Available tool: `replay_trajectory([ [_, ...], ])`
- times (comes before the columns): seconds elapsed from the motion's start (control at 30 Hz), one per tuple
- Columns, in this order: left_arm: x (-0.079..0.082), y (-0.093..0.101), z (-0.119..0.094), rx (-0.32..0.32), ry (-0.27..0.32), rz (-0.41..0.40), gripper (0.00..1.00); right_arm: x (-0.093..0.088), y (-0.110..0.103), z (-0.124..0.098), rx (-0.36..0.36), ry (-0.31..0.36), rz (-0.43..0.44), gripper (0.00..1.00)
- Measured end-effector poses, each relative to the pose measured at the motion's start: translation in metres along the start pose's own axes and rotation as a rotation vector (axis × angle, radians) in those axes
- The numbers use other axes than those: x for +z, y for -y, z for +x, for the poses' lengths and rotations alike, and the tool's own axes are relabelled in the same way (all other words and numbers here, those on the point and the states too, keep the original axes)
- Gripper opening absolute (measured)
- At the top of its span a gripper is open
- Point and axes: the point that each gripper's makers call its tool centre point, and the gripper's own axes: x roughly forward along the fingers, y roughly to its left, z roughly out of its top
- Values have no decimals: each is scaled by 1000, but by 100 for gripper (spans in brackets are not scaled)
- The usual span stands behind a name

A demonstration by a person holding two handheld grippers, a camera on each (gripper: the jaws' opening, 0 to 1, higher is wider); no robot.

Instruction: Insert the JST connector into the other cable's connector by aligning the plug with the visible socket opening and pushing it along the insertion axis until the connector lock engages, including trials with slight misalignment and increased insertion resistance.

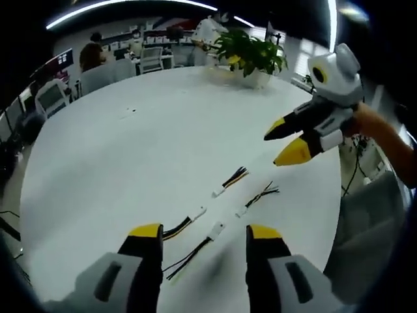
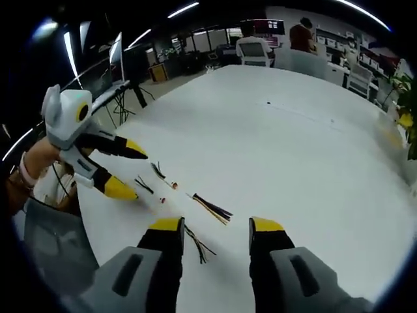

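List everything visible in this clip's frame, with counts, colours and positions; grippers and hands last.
Cable pieces with connectors: four, white plugs with black, yellow and red wires, loose on the table ahead of both grippers.
Table: one, white, large, rounded.
Potted plant: one, green with yellow, at the table's far edge in the left gripper view.
Office chairs: several, pale, beyond the table.
Seated people: at least two, in the background.
Left gripper: black and grey, yellow tips, open, empty.
Right gripper: same colours, open, empty.
Hand: holds the right gripper.
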Motion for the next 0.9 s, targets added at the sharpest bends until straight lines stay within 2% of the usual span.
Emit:
replay_trajectory([
  [0.03,0,0,0,-6,9,-52,45,1,-2,1,3,2,-11,36],
  [0.07,0,0,0,-13,18,-70,45,2,-2,2,6,3,-19,36],
  [0.17,0,-5,0,-11,35,-86,43,2,-2,7,14,-1,-42,36],
  [0.3,-4,-12,2,14,29,-61,43,0,-5,14,32,-11,-61,34],
  [0.47,-1,-13,2,-6,63,-67,41,-1,-8,24,50,-20,-98,33],
  [0.6,-3,-16,7,0,63,-30,38,0,-11,31,66,-17,-144,33],
  [0.67,-5,-18,8,-6,54,-26,37,0,-11,36,70,-19,-180,33],
  [0.73,-3,-18,9,-16,78,-48,31,3,-8,39,56,2,-237,32],
  [0.8,1,-18,9,-25,110,-25,24,2,-11,43,87,10,-291,32],
  [0.9,1,-21,12,-18,121,39,23,5,-17,48,139,48,-344,30],
])
